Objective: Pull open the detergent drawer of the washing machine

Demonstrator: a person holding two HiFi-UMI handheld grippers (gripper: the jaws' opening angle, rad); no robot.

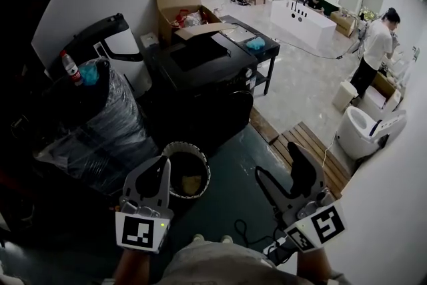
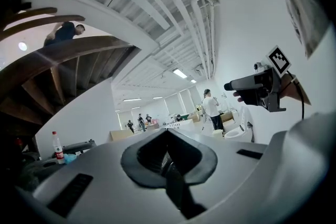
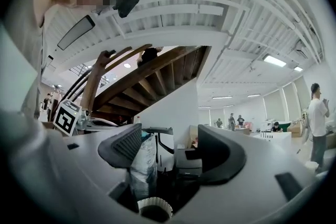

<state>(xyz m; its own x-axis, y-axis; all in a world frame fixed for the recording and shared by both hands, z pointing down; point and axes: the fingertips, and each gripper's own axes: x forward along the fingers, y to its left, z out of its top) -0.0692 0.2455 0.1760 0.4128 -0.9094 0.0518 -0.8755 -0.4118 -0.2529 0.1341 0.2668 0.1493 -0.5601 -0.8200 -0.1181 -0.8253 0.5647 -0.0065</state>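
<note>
Nearest to the person's body are the two grippers, held low and pointing forward. The left gripper [image 2: 168, 160] has its jaws pressed together on nothing, and the right gripper [image 3: 170, 152] has its jaws spread apart with only open air between them. Both are well apart from the dark machine [image 1: 200, 70] that stands ahead, which I take to be the washing machine. Its front is in deep shadow and I cannot make out the detergent drawer on it, so I judge that the drawer is not yet touched. That is the first danger: in such darkness the open jaws may close on a wrong edge or a knob instead of the drawer's front, or catch only its lip and slip off when pulled. A round bin [image 1: 175, 147] stands on the floor between the person and the machine, so a step forward may kick it over. Left of it a bundle in plastic wrap [image 1: 107, 117] carries a bottle [image 1: 70, 67] on top, which a careless left arm could knock down. A cable [image 1: 243, 233] lies by the feet and could catch a shoe.
</note>
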